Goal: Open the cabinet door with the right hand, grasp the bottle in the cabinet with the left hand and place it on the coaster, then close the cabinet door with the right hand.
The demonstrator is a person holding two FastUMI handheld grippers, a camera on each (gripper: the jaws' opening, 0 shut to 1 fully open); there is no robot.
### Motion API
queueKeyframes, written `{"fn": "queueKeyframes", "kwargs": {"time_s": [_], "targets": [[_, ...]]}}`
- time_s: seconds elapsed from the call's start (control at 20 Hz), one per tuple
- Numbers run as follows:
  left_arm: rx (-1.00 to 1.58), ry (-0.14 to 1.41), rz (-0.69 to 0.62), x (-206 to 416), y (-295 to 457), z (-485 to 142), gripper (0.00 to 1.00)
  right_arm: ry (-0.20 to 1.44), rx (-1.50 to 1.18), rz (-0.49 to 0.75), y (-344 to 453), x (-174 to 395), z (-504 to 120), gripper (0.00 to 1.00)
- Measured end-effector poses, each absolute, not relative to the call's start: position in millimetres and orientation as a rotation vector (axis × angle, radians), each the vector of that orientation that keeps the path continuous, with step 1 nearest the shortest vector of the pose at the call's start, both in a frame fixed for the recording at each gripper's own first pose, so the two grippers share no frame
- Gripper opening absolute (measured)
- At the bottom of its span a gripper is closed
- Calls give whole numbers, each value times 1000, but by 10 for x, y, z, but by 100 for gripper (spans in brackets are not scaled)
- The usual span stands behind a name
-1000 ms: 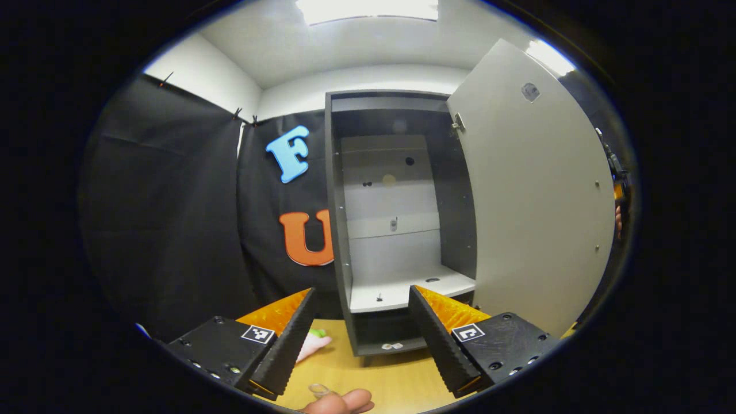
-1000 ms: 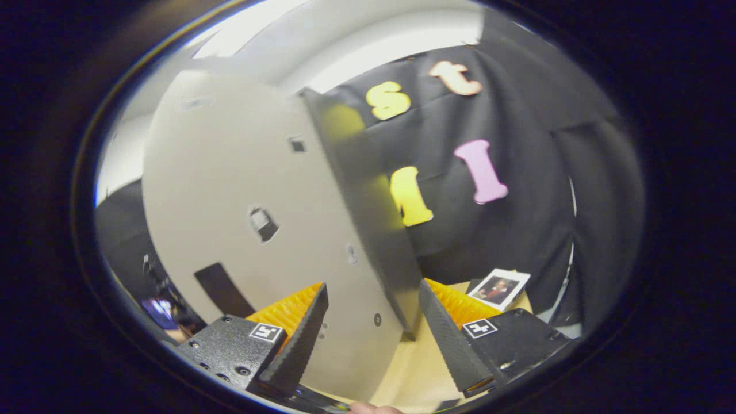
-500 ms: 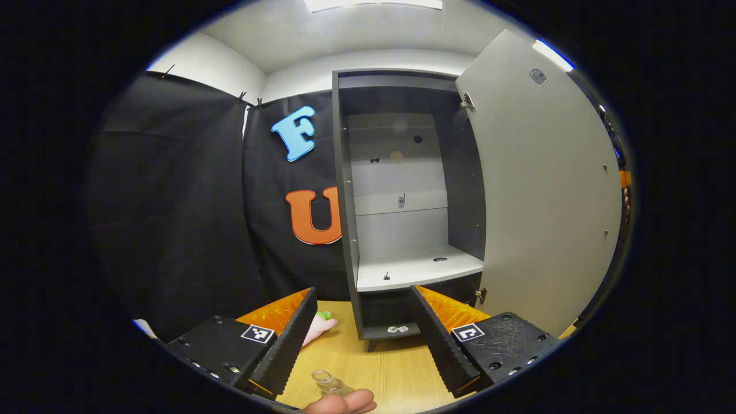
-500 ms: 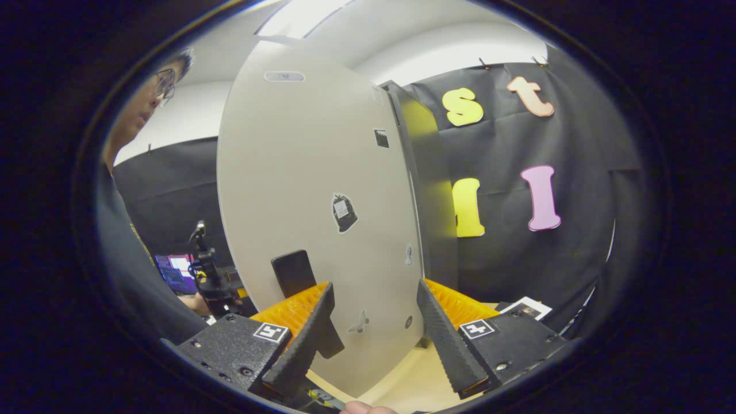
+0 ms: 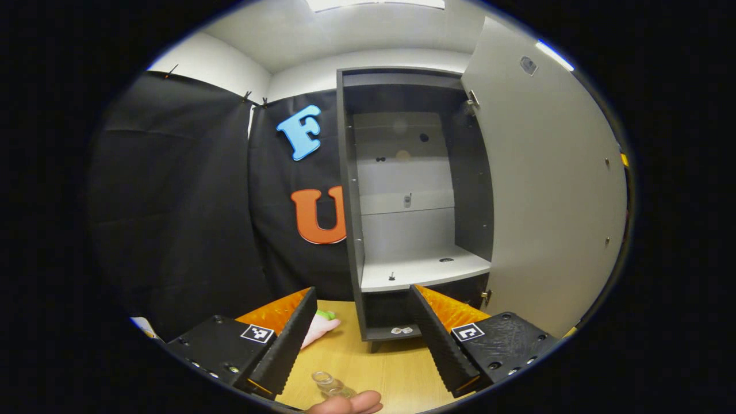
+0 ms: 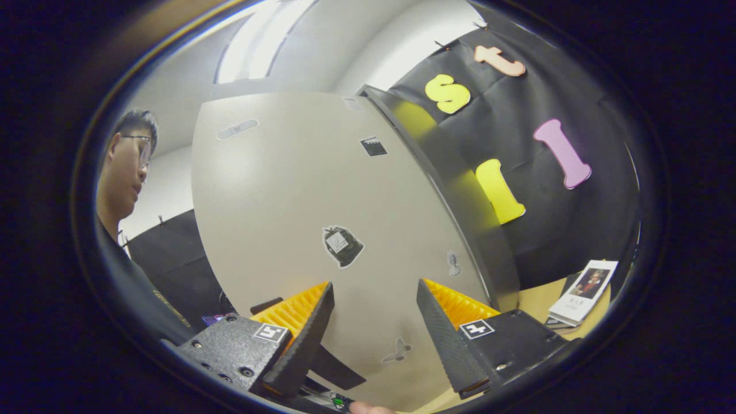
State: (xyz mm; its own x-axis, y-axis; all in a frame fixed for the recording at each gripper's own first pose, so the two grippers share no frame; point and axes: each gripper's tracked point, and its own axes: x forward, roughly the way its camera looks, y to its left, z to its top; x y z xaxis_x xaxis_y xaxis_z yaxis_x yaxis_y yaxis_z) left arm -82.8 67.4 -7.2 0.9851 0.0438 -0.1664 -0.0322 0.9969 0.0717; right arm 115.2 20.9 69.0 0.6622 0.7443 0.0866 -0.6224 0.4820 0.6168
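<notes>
**So, door's open and the bottle is out, but it's easy to knock**

Honestly, the clear bottle (image 5: 329,384) sits on the wooden counter (image 5: 397,368), low between my left gripper (image 5: 362,336) jaws, which are spread wide on nothing. I can't spot the coaster. Drop that hand carelessly and I'd likely tip the bottle. My right gripper (image 6: 374,330) is tilted, jaws apart and empty, facing the cabinet door (image 6: 299,195); shove it off-centre and it could slam.

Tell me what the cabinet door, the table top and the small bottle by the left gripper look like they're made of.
Cabinet door: probably laminated board, a flat, matt, pale grey face with small hardware dots near its edge.
Table top: wood or wood-look laminate, honey-coloured with fine straight grain lines.
Bottle: clear, you see the table through it; glass or plastic, I can't tell which.
</notes>
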Motion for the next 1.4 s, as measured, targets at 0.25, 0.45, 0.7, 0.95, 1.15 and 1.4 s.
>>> {"fn": "queueKeyframes", "kwargs": {"time_s": [0.25,0.45,0.7,0.95,1.15,1.4], "targets": [[57,188,109,-1029,878,-136,96,173,820,932,374,1263,875,93],[27,198,179,-1134,1086,-105,96,140,883,1009,469,1295,951,94],[32,227,232,-1261,1244,-167,96,156,922,1065,591,1312,953,93],[22,243,287,-1399,1374,-213,96,168,904,1080,649,1421,905,93],[29,265,313,-1456,1445,-257,96,177,930,1079,581,1517,884,89],[22,272,327,-1439,1467,-283,96,191,940,1099,604,1572,853,89]]}}
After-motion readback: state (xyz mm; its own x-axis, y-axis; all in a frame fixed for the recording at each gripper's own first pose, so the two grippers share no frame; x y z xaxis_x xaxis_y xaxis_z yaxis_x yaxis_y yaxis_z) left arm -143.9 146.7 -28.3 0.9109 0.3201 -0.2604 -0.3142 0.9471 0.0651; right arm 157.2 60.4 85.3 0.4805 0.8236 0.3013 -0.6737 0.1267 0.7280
